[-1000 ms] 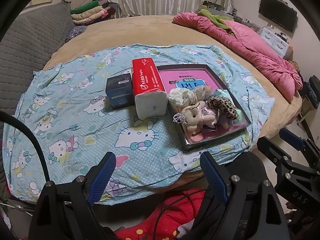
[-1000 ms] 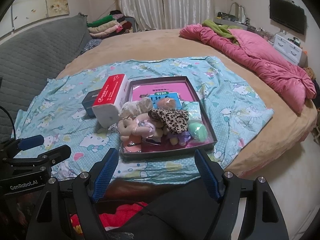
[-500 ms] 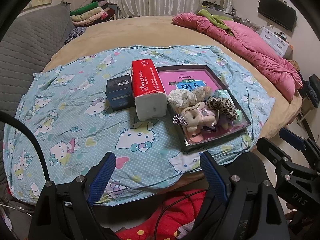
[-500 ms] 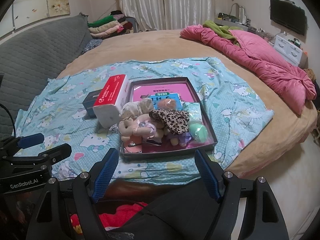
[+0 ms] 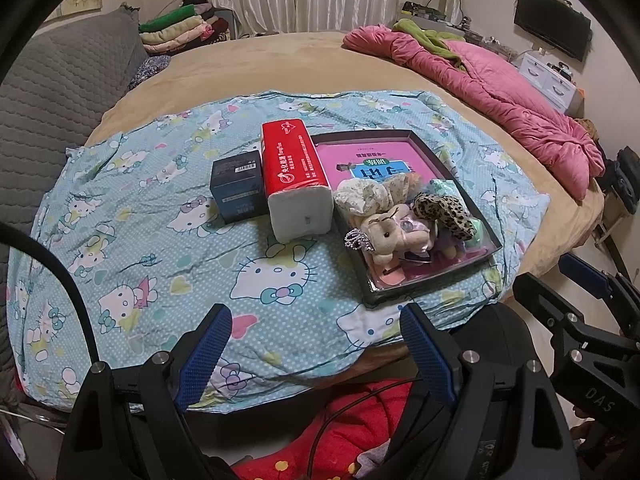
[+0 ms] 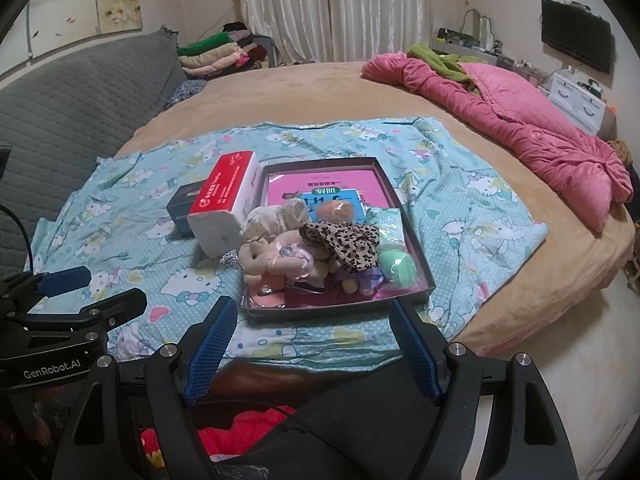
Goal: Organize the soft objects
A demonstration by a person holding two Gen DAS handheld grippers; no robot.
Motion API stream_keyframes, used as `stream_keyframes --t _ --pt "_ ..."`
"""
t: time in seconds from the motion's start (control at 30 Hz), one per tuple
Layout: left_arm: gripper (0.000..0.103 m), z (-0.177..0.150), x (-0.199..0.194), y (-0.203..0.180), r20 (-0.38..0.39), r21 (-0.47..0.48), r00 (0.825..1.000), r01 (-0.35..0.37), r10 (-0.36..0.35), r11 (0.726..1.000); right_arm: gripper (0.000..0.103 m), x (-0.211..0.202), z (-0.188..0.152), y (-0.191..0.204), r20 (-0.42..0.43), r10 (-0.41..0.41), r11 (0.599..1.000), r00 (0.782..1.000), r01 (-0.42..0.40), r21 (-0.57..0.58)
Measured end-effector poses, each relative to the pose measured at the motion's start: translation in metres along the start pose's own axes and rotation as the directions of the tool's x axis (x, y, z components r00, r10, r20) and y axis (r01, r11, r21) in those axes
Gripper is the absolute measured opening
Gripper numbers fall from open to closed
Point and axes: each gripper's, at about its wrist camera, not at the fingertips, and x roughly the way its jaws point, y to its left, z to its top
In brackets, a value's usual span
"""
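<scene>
A dark shallow tray [image 5: 404,133] [image 6: 416,244] lies on a Hello Kitty sheet [image 5: 128,216] [image 6: 116,208] on the bed. In it are a pink book [image 5: 360,160] [image 6: 320,184], a beige plush toy [image 5: 390,232] [image 6: 264,258], a cream scrunchie [image 5: 360,196] [image 6: 278,214], a leopard-print cloth [image 5: 442,210] [image 6: 348,242] and a green soft ball [image 6: 396,270]. My left gripper [image 5: 316,352] is open and empty, below the bed's near edge. My right gripper [image 6: 312,350] is open and empty, just short of the tray's near rim.
A red and white tissue pack [image 5: 296,184] [image 6: 224,204] and a dark blue box [image 5: 236,186] [image 6: 182,202] stand left of the tray. A pink quilt [image 5: 500,92] [image 6: 520,120] lies at the far right. Folded clothes [image 5: 180,32] are stacked at the back.
Both grippers have drifted very slightly toward the bed. Nothing on the bed has moved.
</scene>
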Motion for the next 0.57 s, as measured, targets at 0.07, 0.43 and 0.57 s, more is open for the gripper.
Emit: stream_keyframes --t 0.07,0.43,0.57 --pt "0.085 -0.0001 0.0002 0.0 -0.001 0.0 1.0 0.001 -0.001 1.0 0.079 -0.0002 -0.0001 0.0 0.001 0.0 1.0 1.0 0.0 0.0" --pt "0.085 -0.0015 0.0032 0.001 -0.002 0.011 1.0 0.001 -0.001 1.0 0.079 0.0011 -0.0001 0.0011 0.0 0.002 1.0 1.0 -0.002 -0.005" --pt "0.085 -0.0019 0.0059 0.0025 0.004 0.003 1.0 0.005 -0.005 1.0 0.079 0.0023 -0.0001 0.0005 -0.001 0.005 1.0 1.0 -0.005 -0.008"
